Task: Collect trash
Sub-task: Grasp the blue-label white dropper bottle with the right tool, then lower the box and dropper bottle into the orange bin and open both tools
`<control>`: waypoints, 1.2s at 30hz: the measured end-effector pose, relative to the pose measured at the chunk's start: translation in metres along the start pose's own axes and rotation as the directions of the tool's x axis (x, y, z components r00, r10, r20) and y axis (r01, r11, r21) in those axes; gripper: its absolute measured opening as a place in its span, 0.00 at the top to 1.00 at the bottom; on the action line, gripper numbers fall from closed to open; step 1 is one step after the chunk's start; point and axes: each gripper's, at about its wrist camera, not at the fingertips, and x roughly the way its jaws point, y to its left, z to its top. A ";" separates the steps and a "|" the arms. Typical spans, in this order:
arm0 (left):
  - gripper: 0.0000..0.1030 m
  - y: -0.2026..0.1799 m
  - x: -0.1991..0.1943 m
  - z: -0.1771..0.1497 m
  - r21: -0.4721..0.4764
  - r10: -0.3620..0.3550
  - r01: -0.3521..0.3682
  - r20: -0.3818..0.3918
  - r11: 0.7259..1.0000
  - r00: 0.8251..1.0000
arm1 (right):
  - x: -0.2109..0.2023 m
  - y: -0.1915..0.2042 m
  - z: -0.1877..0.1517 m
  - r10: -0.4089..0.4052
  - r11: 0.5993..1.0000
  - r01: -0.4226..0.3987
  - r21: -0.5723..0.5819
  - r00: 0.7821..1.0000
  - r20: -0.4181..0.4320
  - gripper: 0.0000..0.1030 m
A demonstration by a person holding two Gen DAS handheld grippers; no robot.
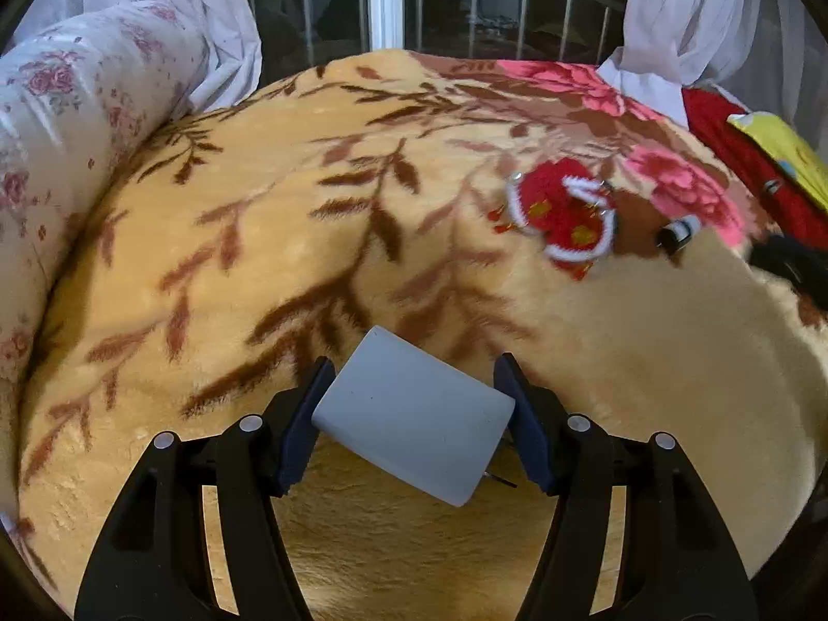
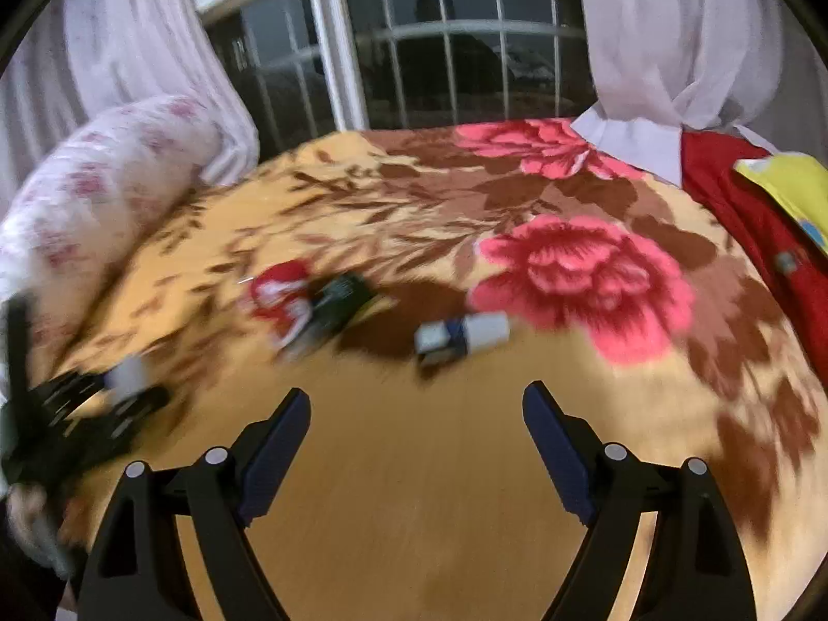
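- Left gripper [image 1: 411, 414]: jaws clamped on a pale grey block [image 1: 414, 416], tilted, held just above the blanket [image 1: 233, 238].
- Right gripper [image 2: 416, 445]: jaws wide, nothing btwn them, over bare blanket.
- Red-and-white ornament [image 1: 561, 217] lies on blanket ahead, small black-and-white tube [image 1: 679, 233] near it on the right.
- Right view blurred: white-and-blue item [image 2: 460, 334] ahead of jaws; dark packet [image 2: 341, 295] beside ornament.
- Floral pillow [image 1: 62, 119] at left edge.

I'm seeing a tan blanket [image 1: 290, 269] showing brown leaves and pink flowers, a white pillow [image 1: 67, 119] wearing pink roses, a pale grey block [image 1: 414, 419], a red pouch [image 1: 561, 217] trimmed white, red cloth [image 2: 750, 207], and blue pads [image 2: 277, 455].
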 end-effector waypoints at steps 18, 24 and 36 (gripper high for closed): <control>0.39 0.008 0.007 -0.002 -0.044 -0.050 0.050 0.011 0.998 0.999 | 0.059 0.006 0.021 -0.119 0.991 0.111 -0.068 0.986 -0.114 0.38; 0.39 0.013 -0.017 -0.004 -0.071 -0.081 0.088 0.096 0.994 0.992 | -0.010 0.019 0.000 -0.001 1.000 0.002 -0.024 0.999 0.039 0.38; 0.39 -0.006 -0.099 -0.053 0.016 -0.080 0.079 0.233 0.997 0.969 | -0.123 0.066 -0.096 0.101 0.993 -0.087 -0.079 0.977 0.188 0.38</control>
